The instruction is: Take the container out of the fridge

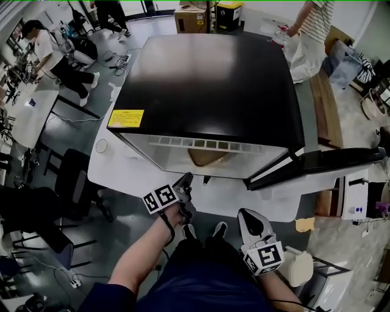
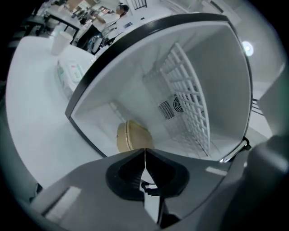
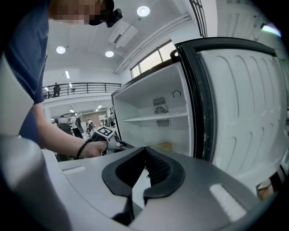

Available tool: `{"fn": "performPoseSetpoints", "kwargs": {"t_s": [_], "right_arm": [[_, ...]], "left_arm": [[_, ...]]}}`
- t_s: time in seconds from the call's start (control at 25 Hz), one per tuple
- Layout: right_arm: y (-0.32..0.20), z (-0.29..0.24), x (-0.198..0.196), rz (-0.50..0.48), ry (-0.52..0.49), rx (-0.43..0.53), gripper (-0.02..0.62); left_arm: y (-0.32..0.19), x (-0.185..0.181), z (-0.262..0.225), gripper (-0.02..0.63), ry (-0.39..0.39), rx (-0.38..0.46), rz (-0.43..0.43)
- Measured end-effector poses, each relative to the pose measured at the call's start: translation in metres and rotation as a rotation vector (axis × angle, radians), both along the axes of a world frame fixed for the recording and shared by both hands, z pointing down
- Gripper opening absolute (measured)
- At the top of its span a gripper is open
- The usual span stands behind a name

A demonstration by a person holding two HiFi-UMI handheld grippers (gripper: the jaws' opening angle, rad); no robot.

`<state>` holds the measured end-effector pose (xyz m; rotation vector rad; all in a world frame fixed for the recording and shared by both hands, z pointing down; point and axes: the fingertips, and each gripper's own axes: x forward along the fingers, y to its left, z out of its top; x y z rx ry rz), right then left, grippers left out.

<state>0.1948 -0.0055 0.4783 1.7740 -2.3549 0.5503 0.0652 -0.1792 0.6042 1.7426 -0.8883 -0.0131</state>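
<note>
Left gripper point(image 1: 186, 179) and right gripper point(image 1: 245, 213) both pinched shut, empty; fridge point(image 1: 207, 85) stands open, tan container point(image 1: 210, 157) sits inside untouched. Grabbing and lifting out remain.

Open-plan lab/office workspace. Black fridge point(image 1: 207, 79) parked on a white table point(image 1: 122, 173). Left of fridge: long desks point(image 1: 30, 116), seated person point(image 1: 52, 55), office chair point(image 1: 73, 177). Behind fridge: cardboard box point(image 1: 192, 18), loose cables point(image 1: 119, 61) on grey floor point(image 1: 122, 213). Beyond fridge in right gripper view: balcony railing point(image 3: 81, 88), recessed ceiling lights point(image 3: 143, 11).
</note>
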Motion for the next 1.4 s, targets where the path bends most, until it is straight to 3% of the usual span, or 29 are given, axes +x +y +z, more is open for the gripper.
{"fn": "performPoseSetpoints", "kwargs": {"t_s": [0.16, 0.4, 0.64, 1.4], "right_arm": [[0.002, 0.006, -0.002, 0.033, 0.013, -0.04, 0.005], [0.009, 0.013, -0.001, 0.096, 0.036, -0.083, 0.005], [0.017, 0.019, -0.003, 0.139, 0.046, -0.111, 0.005], [0.021, 0.033, -0.013, 0.134, 0.018, -0.157, 0.005]], "left_arm": [[-0.018, 0.006, 0.017, 0.006, 0.083, -0.071, -0.03], [-0.038, 0.013, 0.035, 0.027, 0.137, -0.124, -0.063], [-0.05, 0.016, 0.055, 0.077, 0.143, -0.165, -0.092], [-0.051, 0.016, 0.062, 0.067, 0.173, -0.2, -0.101]]}}
